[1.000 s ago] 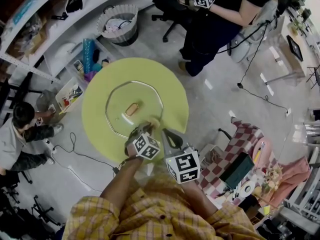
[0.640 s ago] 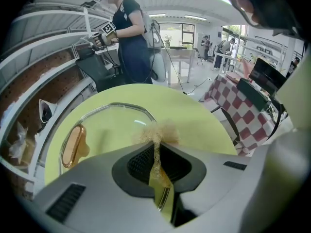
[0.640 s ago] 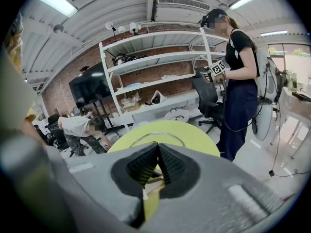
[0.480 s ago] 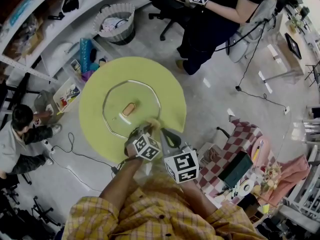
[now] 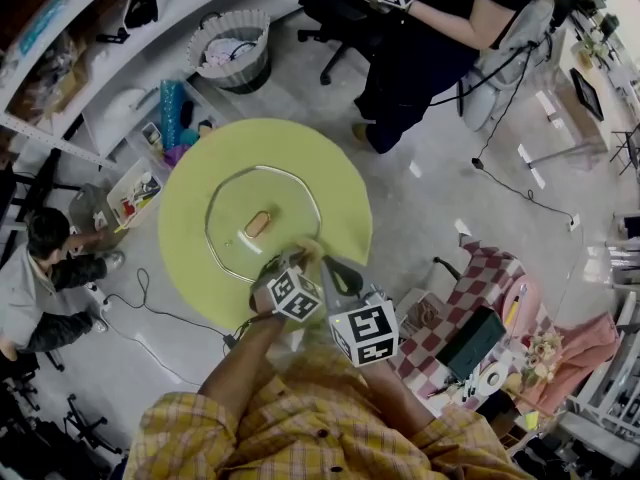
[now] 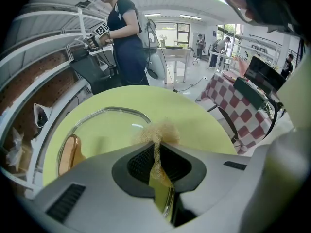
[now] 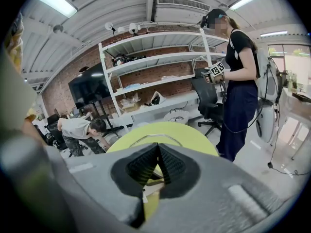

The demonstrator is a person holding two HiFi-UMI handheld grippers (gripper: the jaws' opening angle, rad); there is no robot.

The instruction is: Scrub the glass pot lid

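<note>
The glass pot lid, metal-rimmed with a wooden handle, lies flat on the round yellow-green table. My left gripper is at the lid's near rim, shut on a tan fibrous scrub pad. In the left gripper view the scrub pad sticks out between the jaws of the left gripper, just above the lid and right of its handle. My right gripper is close beside it, shut with nothing in it. The right gripper looks over the table.
A standing person holds grippers beyond the table's far side. A crouching person is at the left. A wastebasket and shelves stand at the back left. A checkered cloth and floor cables lie nearby.
Both grippers stay at the lid's near rim with the scrub pad still held. The table and lid have drifted slightly left in the head view.
</note>
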